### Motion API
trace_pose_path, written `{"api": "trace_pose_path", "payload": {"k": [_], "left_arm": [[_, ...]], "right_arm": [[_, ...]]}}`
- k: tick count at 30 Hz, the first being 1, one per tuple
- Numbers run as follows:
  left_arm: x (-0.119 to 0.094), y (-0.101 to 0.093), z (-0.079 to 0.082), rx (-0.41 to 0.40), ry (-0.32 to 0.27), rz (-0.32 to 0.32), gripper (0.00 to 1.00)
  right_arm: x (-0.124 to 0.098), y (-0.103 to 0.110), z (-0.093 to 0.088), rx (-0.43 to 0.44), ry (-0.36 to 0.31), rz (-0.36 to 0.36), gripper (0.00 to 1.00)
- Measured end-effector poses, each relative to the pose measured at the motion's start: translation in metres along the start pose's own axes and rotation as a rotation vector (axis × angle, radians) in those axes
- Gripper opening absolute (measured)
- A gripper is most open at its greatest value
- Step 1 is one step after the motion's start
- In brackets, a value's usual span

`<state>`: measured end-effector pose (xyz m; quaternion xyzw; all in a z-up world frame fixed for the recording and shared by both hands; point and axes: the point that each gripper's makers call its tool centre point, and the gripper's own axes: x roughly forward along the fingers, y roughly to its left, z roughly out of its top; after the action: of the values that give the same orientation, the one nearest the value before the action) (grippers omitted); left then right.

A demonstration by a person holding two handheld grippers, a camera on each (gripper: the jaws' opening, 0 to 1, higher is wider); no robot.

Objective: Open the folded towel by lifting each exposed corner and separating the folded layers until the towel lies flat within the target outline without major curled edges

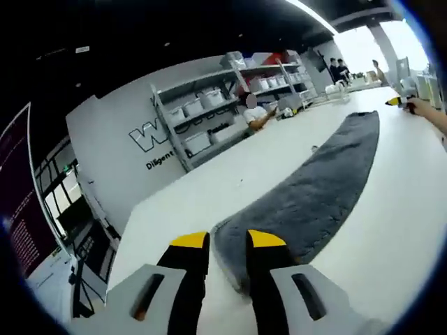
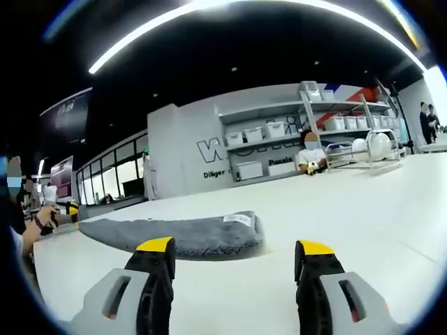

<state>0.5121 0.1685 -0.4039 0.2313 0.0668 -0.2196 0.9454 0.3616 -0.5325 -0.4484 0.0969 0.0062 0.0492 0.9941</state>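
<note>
towel: we see a grey towel (image 1: 314,188) lying on the white table (image 1: 391,237) as one long strip, running away from the left gripper toward the far edge; in the right gripper view the same towel (image 2: 181,236) sits low and flat ahead, a white label patch (image 2: 237,219) near its right end.
left gripper: left gripper (image 1: 227,241) at the near end of the towel, yellow-tipped fingers (image 1: 265,239) close together with the towel's corner between them — the right finger overlaps the cloth; we cannot tell if it is truly pinched.
right gripper: right gripper (image 2: 235,248) just above bare table in front of the towel, fingers wide apart, nothing between them. In the left gripper view its yellow tip (image 1: 393,102) shows at the towel's far end, with a hand (image 1: 426,112) behind it.
hard to make out: fold layers unreadable, target outline not discernible. Left gripper's yellow tip (image 2: 72,209) at the towel's other end is tiny and edge-cropped in the right gripper view.
surface: white table, matte, plain.
room: grey wall with partial lettering (image 2: 213,150), shelving with white bins (image 2: 276,130), a seated person (image 2: 311,157) by the shelves, a dish rack (image 2: 367,150) — dark ceiling with a bright light strip (image 2: 230,10), windows (image 2: 115,178) on the left.
</note>
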Motion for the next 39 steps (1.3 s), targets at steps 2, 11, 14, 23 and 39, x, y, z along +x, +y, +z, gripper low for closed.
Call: {"api": "trace_pose_path", "payload": {"k": [2,11,14,23,39], "left_arm": [[0.002,-0.011,0.004,-0.071,-0.031,-0.063,0.25],[0.007,-0.026,0.009,-0.151,-0.073,-0.161,0.36],[0.007,-0.033,0.01,-0.19,-0.082,-0.202,0.39],[0.015,-0.049,0.014,-0.192,-0.121,-0.271,0.51],[0.016,-0.056,0.023,-0.277,-0.175,-0.33,0.9]], "right_arm": [[0.0,0.0,0.0,0.0,0.001,-0.001,0.69],[0.0,0.002,-0.003,-0.008,0.013,-0.009,0.69],[0.0,0.001,-0.003,-0.006,0.012,-0.009,0.69],[0.0,0.001,-0.003,-0.008,0.015,-0.009,0.69],[-0.001,0.004,-0.003,-0.007,0.014,-0.007,0.69]]}}
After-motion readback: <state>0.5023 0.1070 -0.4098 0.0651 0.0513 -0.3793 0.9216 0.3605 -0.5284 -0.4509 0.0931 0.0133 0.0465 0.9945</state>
